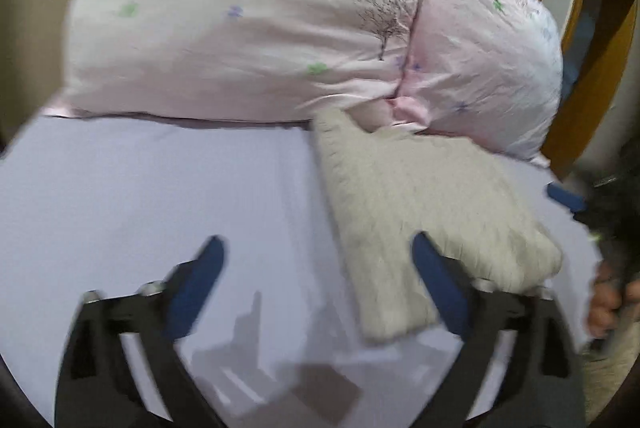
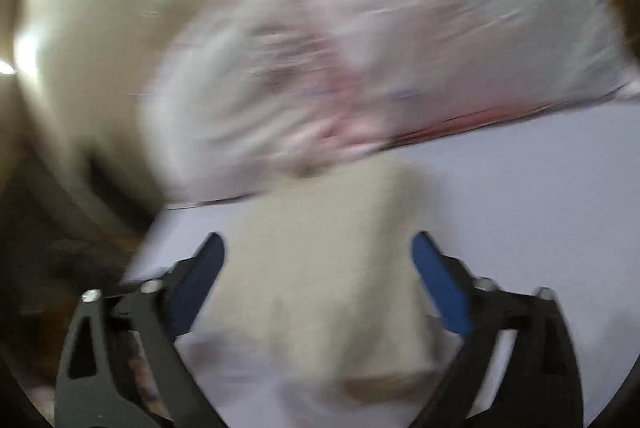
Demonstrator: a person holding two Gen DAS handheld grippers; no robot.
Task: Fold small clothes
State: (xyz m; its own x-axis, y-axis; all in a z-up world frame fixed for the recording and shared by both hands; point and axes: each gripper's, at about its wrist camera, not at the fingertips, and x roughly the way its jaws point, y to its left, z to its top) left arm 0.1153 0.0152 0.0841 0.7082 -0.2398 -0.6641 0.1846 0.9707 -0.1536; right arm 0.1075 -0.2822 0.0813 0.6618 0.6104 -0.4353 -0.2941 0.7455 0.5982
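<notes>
Where views differ: left wrist sharp, right wrist motion-blurred.
Garment: folded beige knit [image 1: 424, 224] flat on lavender sheet [image 1: 140, 196], far end touching pink pillows [image 1: 240, 28].
Left gripper [image 1: 318, 248]: jaws spread, empty, over bare sheet beside the knit.
Right gripper [image 2: 318, 248]: jaws wide, knit [image 2: 320, 268] between them, ungripped.
Left view only: right gripper's blue tip [image 1: 566, 198], a hand [image 1: 608, 300] at right edge.
</notes>
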